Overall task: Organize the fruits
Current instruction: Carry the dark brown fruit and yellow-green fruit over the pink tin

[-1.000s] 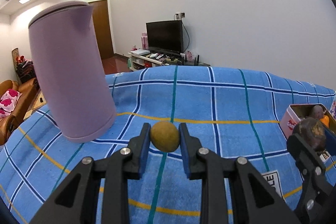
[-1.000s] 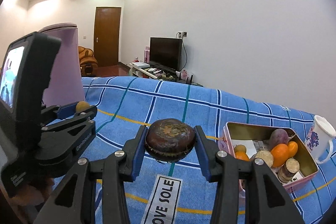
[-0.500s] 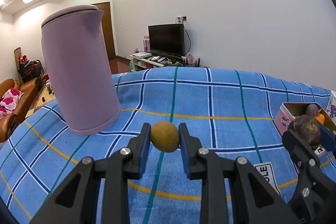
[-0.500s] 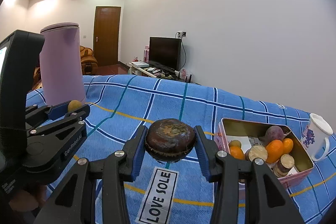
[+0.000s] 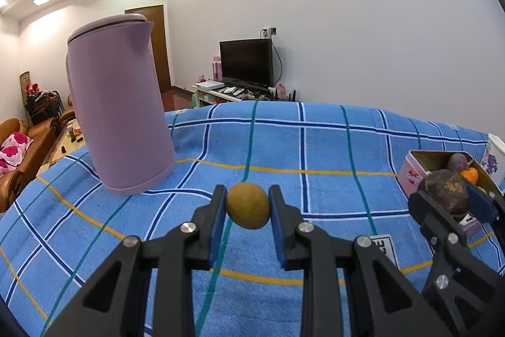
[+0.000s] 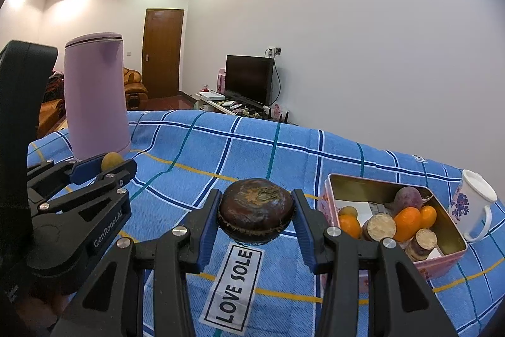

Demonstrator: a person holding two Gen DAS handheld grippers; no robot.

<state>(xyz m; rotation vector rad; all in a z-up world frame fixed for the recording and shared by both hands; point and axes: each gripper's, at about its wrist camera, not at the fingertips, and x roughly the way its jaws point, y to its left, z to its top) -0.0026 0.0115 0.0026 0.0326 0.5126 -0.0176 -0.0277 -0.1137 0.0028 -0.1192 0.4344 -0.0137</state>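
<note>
My left gripper (image 5: 247, 206) is shut on a small yellow-brown round fruit (image 5: 247, 206) and holds it above the blue checked cloth. It also shows at the left of the right wrist view (image 6: 109, 166). My right gripper (image 6: 256, 215) is shut on a dark brown flattened fruit (image 6: 256, 212), held above the cloth just left of a pink tin box (image 6: 442, 261). The box holds oranges (image 6: 407, 221), a purple root (image 6: 407, 198) and several cut pieces. The right gripper and its fruit show at the right of the left wrist view (image 5: 446, 195).
A tall lilac kettle (image 5: 118, 128) stands on the cloth at the far left. A white mug with a blue print (image 6: 473, 206) stands right of the box. A "LOVE SOLE" label (image 6: 235, 286) lies on the cloth below my right gripper.
Both grippers have pulled back and to the right with their fruits held. The kettle now looks farther off and the box sits closer to my right gripper.
</note>
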